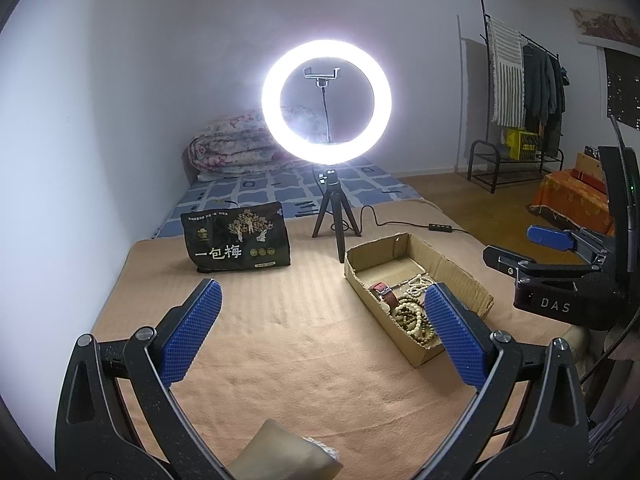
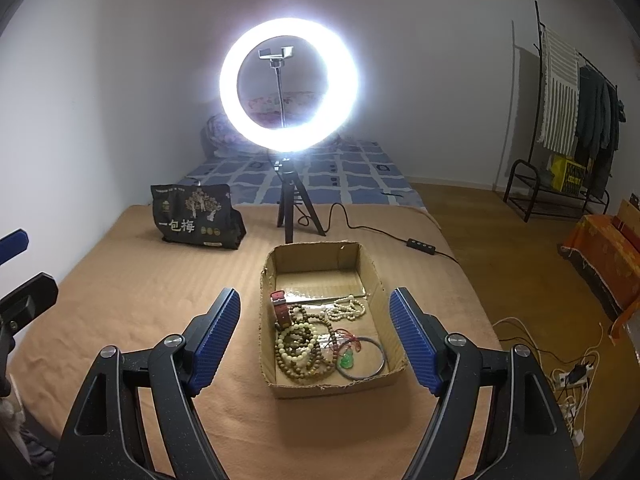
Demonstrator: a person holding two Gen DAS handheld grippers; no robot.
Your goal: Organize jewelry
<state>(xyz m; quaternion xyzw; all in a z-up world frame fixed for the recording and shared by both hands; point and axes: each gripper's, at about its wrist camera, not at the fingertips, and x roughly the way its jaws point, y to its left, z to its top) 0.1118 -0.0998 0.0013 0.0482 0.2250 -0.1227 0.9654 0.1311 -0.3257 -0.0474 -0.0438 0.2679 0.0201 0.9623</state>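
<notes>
Looking down at the open brown cardboard box [image 2: 370, 264], I see the jewelry inside it: wooden bead strands [image 2: 304, 344], a white bead necklace [image 2: 347, 308], a green pendant [image 2: 346, 360], a thin metal bangle [image 2: 366, 358] and a red-strapped watch [image 2: 280, 306]. The box sits on a tan ribbed blanket [image 2: 160, 300] covering the bed. My right hand-held gripper [image 2: 316, 340] and left hand-held gripper [image 1: 320, 332] both hang released, grasping nothing. Beyond stand a glowing ring light on a black tripod [image 2: 289, 84], a black snack bag [image 2: 196, 216], white walls and a clothes rack [image 2: 576, 120].
</notes>
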